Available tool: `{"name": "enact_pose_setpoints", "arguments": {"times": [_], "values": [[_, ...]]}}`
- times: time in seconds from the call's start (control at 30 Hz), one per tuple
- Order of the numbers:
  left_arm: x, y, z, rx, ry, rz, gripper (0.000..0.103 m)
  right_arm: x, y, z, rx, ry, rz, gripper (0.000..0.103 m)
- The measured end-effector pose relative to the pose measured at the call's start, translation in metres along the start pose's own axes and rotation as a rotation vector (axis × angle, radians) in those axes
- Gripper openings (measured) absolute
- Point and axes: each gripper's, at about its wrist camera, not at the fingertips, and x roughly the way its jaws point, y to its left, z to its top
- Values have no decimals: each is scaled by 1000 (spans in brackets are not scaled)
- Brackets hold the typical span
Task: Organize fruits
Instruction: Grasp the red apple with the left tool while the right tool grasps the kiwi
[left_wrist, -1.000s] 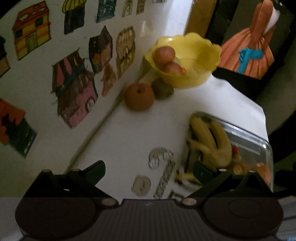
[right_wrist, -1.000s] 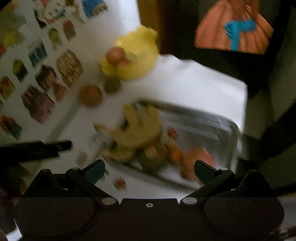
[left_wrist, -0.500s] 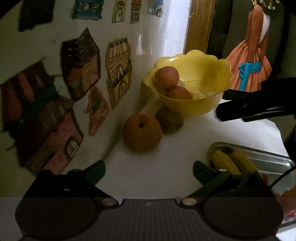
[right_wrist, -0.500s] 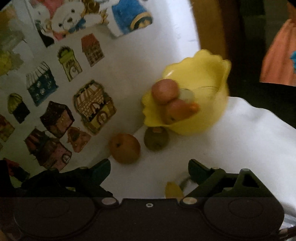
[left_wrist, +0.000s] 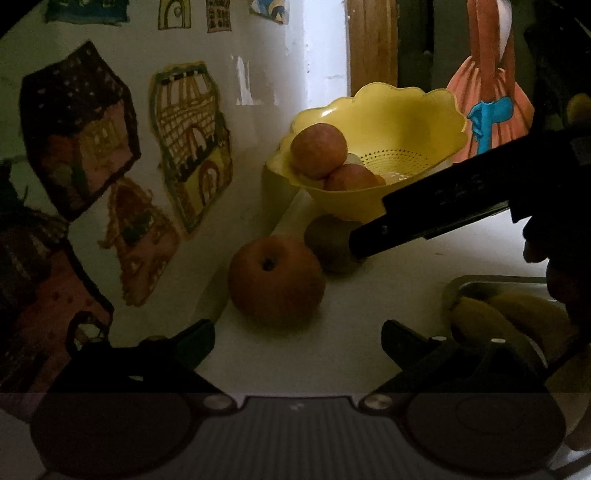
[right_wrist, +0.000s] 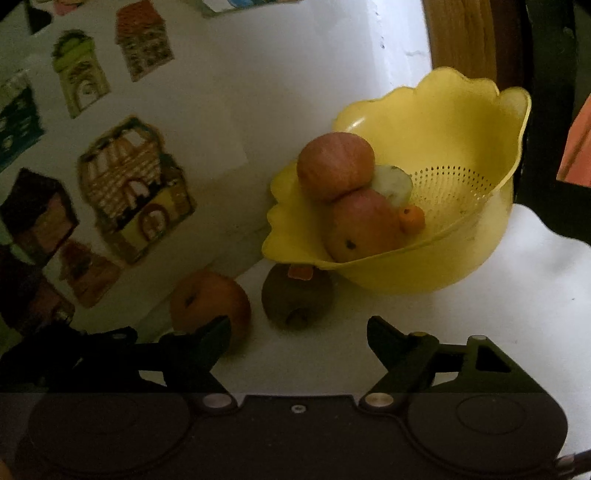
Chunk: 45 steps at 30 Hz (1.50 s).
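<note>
Left wrist view: we read no legible writing or brand anywhere; the wall (left_wrist: 258, 110) carries only house drawings (left_wrist: 190, 144). Largest item is the yellow colander bowl (left_wrist: 413, 110), holding two apples (left_wrist: 319, 149) against its near-left wall. On the white table (left_wrist: 351, 350), a red apple (left_wrist: 275, 280) sits before a brown fruit (left_wrist: 327, 243), both just beside the bowl. Bananas (left_wrist: 480, 321) lie in a metal tray (left_wrist: 491, 280). Our left gripper (left_wrist: 297, 341) is spread wide, empty, facing the red apple. Right gripper (right_wrist: 297, 338): equally wide, empty, nearing the brown fruit.
</note>
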Motion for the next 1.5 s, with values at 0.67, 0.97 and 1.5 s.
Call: {"name": "enact_pose_setpoints", "arguments": {"times": [0.67,0.97,1.5], "values": [[30,2,14,-3,8,28,95,36,1,26,-34,61,-5,77],[38,-2,15,17,5,23,94,57,0,36,-14,93,-36,68],[44,0,12,39,-1,8,94,44,-8,32,-34,167,-17,57]]}}
